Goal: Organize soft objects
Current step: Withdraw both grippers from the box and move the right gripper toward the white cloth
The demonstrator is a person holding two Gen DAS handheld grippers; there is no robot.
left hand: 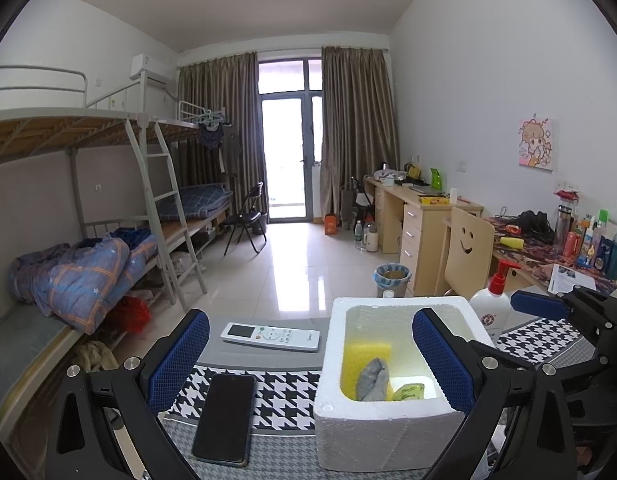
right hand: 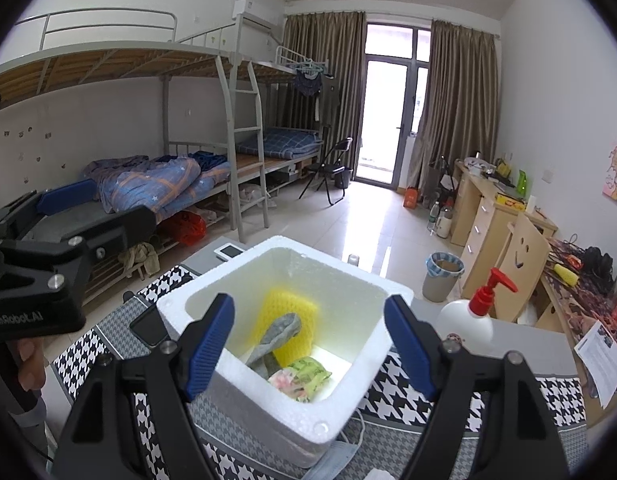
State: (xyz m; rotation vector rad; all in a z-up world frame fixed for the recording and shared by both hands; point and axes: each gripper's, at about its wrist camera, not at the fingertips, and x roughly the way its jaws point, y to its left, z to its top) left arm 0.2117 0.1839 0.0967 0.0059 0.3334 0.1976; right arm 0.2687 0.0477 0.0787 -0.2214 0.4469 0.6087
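Observation:
A white foam box (right hand: 196,300) stands on a houndstooth cloth (right hand: 404,384). Inside it a yellow sponge (right hand: 294,312) stands on edge, a grey sock (right hand: 278,330) leans on it, and a green and pink soft packet (right hand: 304,378) lies on the bottom. My right gripper (right hand: 310,344) hangs open just above the box's near rim, with nothing between its pads. In the left wrist view the same foam box (left hand: 388,412), sponge (left hand: 362,360) and sock (left hand: 372,378) show. My left gripper (left hand: 312,360) stands open beside the box's left wall and holds nothing.
A black phone (left hand: 224,420) and a white remote (left hand: 270,336) lie on the table left of the box. A white pump bottle (right hand: 468,320) with a red top stands to its right. A pale blue face mask (right hand: 336,456) pokes out at the box's front. A hand (right hand: 24,360) holds the left gripper.

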